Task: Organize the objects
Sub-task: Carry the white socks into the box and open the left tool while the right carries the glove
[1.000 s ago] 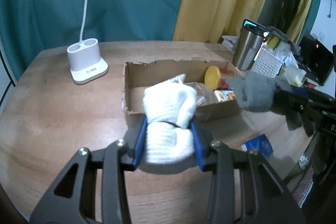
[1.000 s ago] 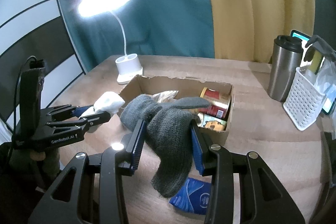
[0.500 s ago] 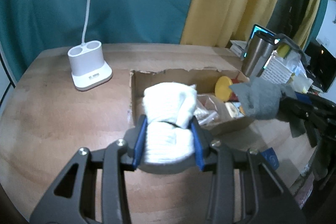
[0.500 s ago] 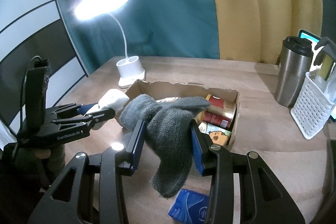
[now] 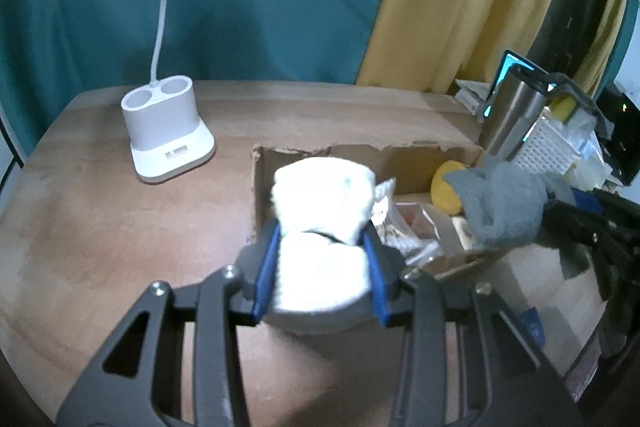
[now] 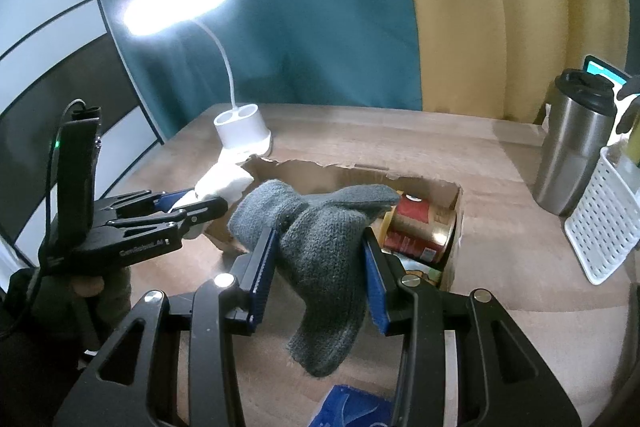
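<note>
Both grippers had closed in on the cardboard box (image 5: 360, 155): the left gripper (image 5: 322, 259) clamped the white cloth roll (image 5: 320, 195) above its left end, the right gripper (image 6: 318, 259) gripped the grey knitted glove (image 6: 316, 227) over its front edge, so release seemed near.

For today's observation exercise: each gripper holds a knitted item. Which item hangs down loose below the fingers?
The grey glove in the right gripper: its cuff dangles below the fingers. The white bundle in the left gripper is rolled compact.
</note>
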`<state>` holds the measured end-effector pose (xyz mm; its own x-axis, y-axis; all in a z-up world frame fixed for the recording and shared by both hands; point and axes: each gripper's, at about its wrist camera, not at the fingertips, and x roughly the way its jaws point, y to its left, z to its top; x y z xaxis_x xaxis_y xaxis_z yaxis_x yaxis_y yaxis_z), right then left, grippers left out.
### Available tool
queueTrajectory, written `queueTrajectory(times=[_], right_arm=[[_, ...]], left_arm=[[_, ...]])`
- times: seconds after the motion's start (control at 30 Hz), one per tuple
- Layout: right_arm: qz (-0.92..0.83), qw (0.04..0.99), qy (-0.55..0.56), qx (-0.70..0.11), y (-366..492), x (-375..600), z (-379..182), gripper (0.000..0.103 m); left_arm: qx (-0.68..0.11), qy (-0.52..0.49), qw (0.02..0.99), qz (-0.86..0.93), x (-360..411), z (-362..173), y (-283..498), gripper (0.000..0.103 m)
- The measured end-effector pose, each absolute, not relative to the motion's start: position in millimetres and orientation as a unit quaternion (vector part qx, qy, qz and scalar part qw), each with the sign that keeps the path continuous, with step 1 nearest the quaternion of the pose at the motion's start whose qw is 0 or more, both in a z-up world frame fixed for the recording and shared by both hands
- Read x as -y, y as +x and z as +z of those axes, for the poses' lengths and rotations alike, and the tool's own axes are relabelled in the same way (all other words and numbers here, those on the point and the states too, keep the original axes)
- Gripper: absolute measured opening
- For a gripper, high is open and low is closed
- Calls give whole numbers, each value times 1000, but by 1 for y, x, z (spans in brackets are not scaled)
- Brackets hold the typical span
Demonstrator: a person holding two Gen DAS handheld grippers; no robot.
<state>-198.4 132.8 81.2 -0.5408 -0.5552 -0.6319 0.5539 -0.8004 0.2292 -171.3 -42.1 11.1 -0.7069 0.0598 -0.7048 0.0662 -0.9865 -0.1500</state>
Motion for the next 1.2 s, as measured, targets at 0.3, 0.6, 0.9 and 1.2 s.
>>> queueTrajectory(times=[0.3,0.6,0.9,1.2], right_arm=[[-873,320,368,1,-214,-129,74,43],[-867,324,378,1,-225,-122,66,43],[-864,335,375,-8,-229,-100,68,43],[-862,346,370,-22,-224,-73,72,43]], left_arm=[[-90,408,7,-909,47,-4,-196,42],[-105,411,-6,-905,49,-2,-202,59],[-110,397,-5,-911,65,10,-191,59],[-116,385,4,-916,85,14,-181,59]])
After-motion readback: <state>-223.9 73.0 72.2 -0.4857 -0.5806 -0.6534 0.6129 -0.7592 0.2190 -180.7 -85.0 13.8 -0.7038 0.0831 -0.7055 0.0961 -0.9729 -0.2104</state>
